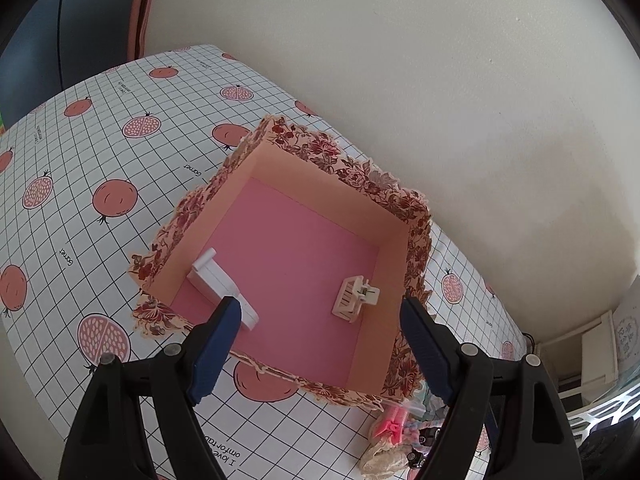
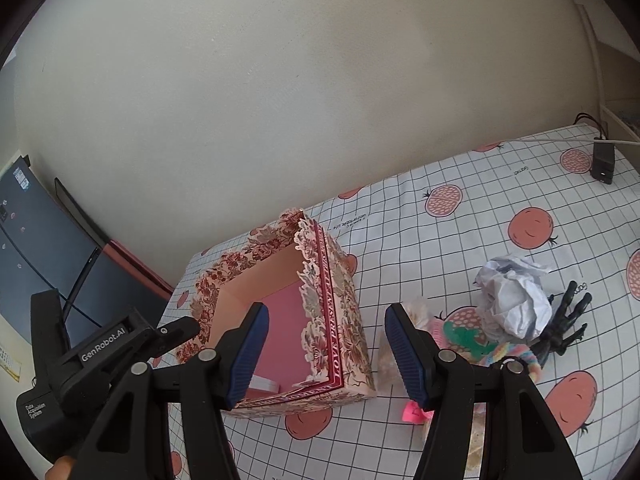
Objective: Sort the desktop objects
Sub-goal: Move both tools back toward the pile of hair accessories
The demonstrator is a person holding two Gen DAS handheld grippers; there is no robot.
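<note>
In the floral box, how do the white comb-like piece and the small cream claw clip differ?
The white comb-like piece is long and flat; the cream claw clip is short and chunky, with visible teeth and a hinge. The white piece lies against the box's left inner wall, partly hidden by a gripper finger; the clip sits nearer the right wall, fully visible. The white piece is brighter white; the clip is cream. Both rest on the pink floor, and neither is gripped.

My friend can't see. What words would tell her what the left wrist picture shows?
An open square floral-patterned box with a pink floor sits on a pomegranate-print checked tablecloth, holding a white plastic comb and a cream claw hair clip. The open, empty left gripper hangs above it.
</note>
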